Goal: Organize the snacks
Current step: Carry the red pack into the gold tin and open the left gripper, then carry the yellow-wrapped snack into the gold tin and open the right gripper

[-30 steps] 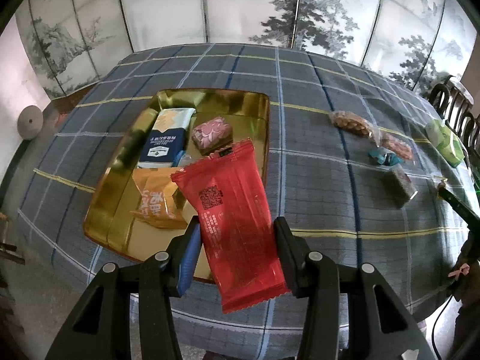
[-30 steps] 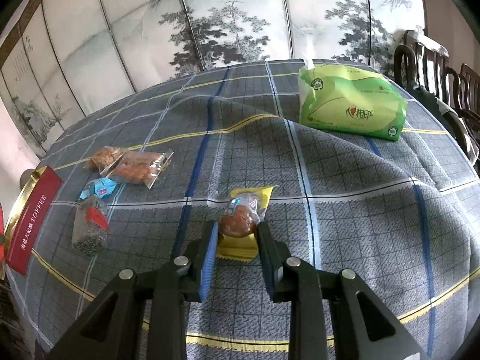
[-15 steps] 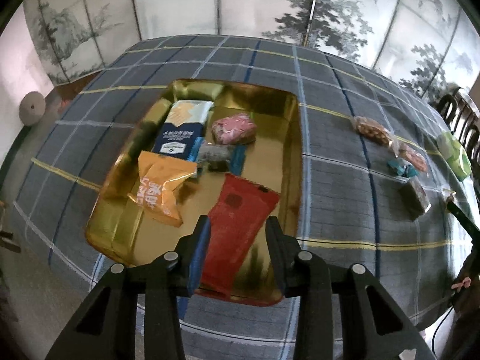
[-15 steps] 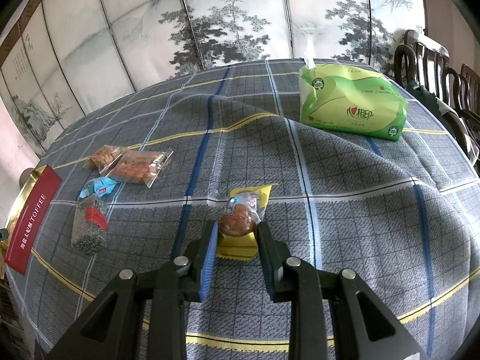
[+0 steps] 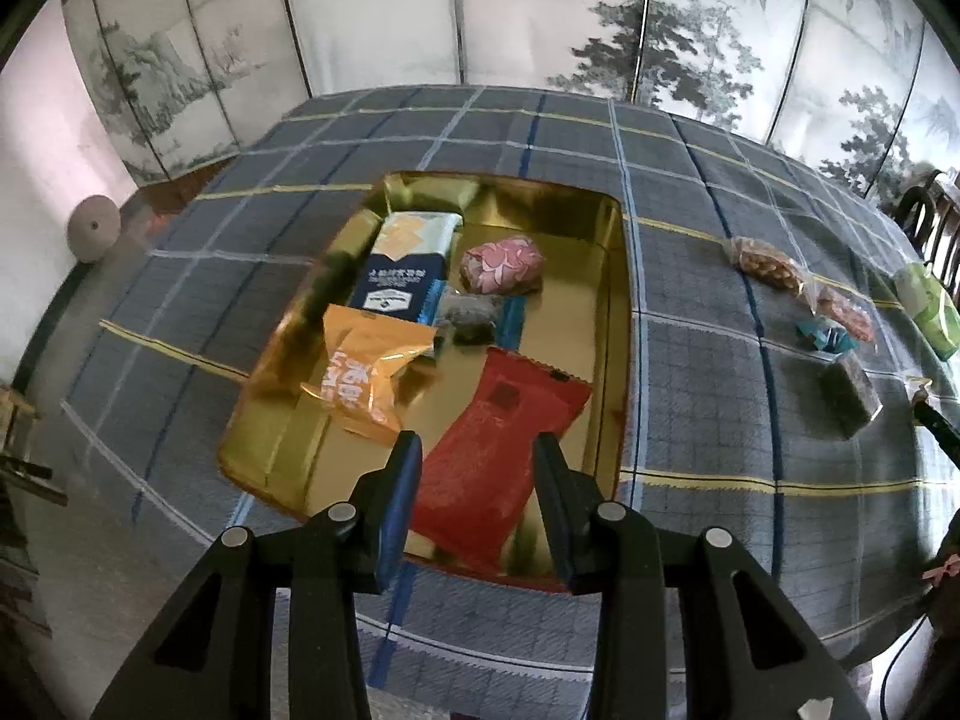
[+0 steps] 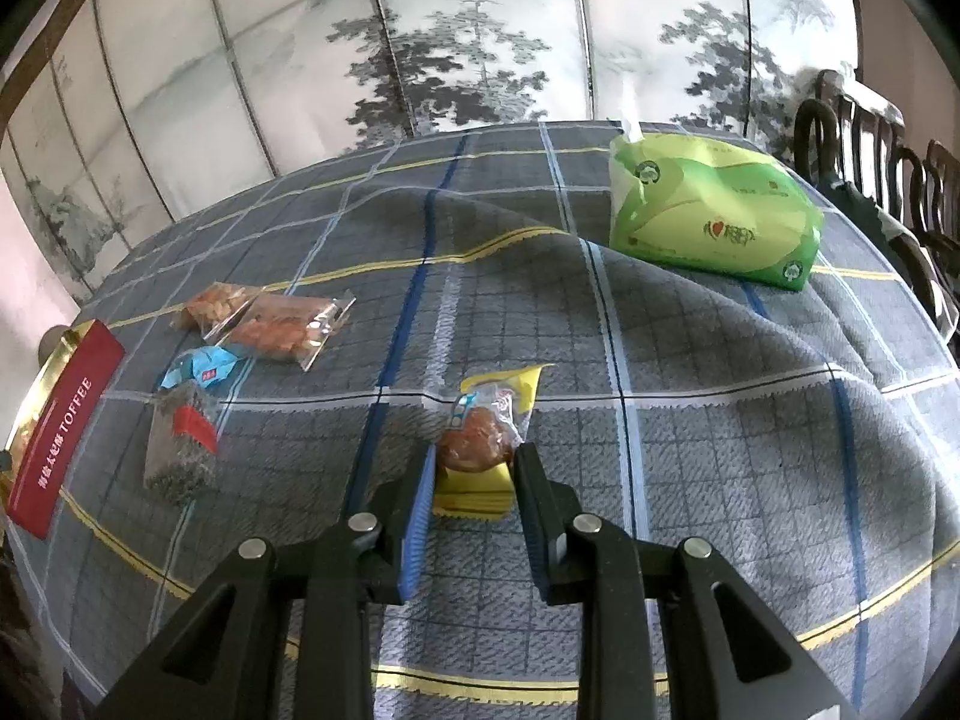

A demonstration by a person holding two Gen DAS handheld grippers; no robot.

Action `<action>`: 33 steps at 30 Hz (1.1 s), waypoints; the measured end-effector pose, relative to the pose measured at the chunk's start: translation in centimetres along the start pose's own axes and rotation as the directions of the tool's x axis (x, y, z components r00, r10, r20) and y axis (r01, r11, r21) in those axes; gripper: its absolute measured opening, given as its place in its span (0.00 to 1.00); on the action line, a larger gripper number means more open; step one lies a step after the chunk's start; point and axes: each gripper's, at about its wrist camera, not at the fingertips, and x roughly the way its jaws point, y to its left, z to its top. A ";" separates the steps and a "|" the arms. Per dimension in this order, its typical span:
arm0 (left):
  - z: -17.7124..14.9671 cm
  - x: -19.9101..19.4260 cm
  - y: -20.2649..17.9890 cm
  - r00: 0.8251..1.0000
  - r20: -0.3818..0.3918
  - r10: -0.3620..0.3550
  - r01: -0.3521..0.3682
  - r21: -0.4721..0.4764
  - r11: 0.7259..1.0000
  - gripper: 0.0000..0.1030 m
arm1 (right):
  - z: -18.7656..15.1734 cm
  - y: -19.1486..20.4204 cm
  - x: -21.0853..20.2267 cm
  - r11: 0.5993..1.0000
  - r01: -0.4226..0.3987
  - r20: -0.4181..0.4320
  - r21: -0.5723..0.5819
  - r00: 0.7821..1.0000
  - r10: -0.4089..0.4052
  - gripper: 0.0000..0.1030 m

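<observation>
The left gripper is hovering with parted jaws above the red packet lying in the gold tin; the right gripper is clamping the yellow snack packet, best lifted straight up.

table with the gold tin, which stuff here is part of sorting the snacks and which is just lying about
Part of the job:
gold tin
red packet in the tin
yellow-wrapped snack in the right gripper
loose snacks on the cloth

Just lying about:
green tissue pack
chair
</observation>
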 end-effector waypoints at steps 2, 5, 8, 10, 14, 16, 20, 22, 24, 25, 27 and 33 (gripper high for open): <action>0.0 -0.1 0.1 1.000 0.000 0.011 -0.011 -0.004 1.000 0.34 | -0.2 0.3 -0.1 1.000 -0.005 -0.004 -0.002 1.000 0.005 0.26; -0.1 -0.1 0.2 1.000 -0.003 0.025 -0.025 -0.013 1.000 0.36 | -0.1 0.4 -0.5 1.000 -0.020 -0.010 0.004 1.000 0.020 0.26; -0.3 -0.1 0.4 0.999 0.002 0.050 -0.050 -0.014 0.999 0.40 | 0.1 0.7 -1.2 0.999 -0.034 -0.006 0.005 0.999 0.034 0.26; -0.4 -0.3 0.6 0.999 0.007 0.053 -0.053 -0.015 0.998 0.42 | 0.4 1.3 -1.9 0.999 -0.042 0.002 -0.008 0.999 0.042 0.26; -0.7 -0.6 0.8 0.998 0.022 0.063 -0.062 -0.015 0.998 0.48 | 1.2 2.9 -3.5 0.997 -0.070 0.024 -0.031 0.997 0.071 0.26; -0.8 -0.7 1.0 0.997 0.031 0.068 -0.067 -0.016 0.998 0.50 | 1.8 4.2 -4.2 0.994 -0.098 0.032 -0.043 0.995 0.100 0.26; -1.0 -0.7 1.3 0.997 0.033 0.068 -0.067 -0.019 0.998 0.51 | 2.8 8.1 -5.3 0.982 -0.159 0.038 -0.106 0.986 0.163 0.26; -1.1 -0.7 1.7 0.998 0.028 0.063 -0.062 -0.028 0.998 0.54 | 3.4 10.5 -5.6 0.971 -0.191 0.037 -0.146 0.979 0.198 0.26; -1.3 -0.6 2.3 0.998 0.022 0.056 -0.055 -0.036 0.998 0.62 | 3.7 12.7 -5.8 0.958 -0.227 0.031 -0.177 0.971 0.236 0.26; -1.4 -0.6 2.5 0.998 0.025 0.057 -0.056 -0.039 0.998 0.64 | 4.0 14.4 -5.9 0.946 -0.258 0.023 -0.196 0.963 0.267 0.26; -1.7 -0.8 2.8 0.998 0.034 0.062 -0.060 -0.041 0.997 0.68 | 4.5 16.6 -5.9 0.930 -0.301 0.011 -0.212 0.951 0.310 0.26; -2.1 -1.3 4.2 0.998 0.045 0.049 -0.047 -0.053 0.997 0.92 | 5.7 24.3 -5.0 0.863 -0.427 -0.056 -0.271 0.902 0.429 0.26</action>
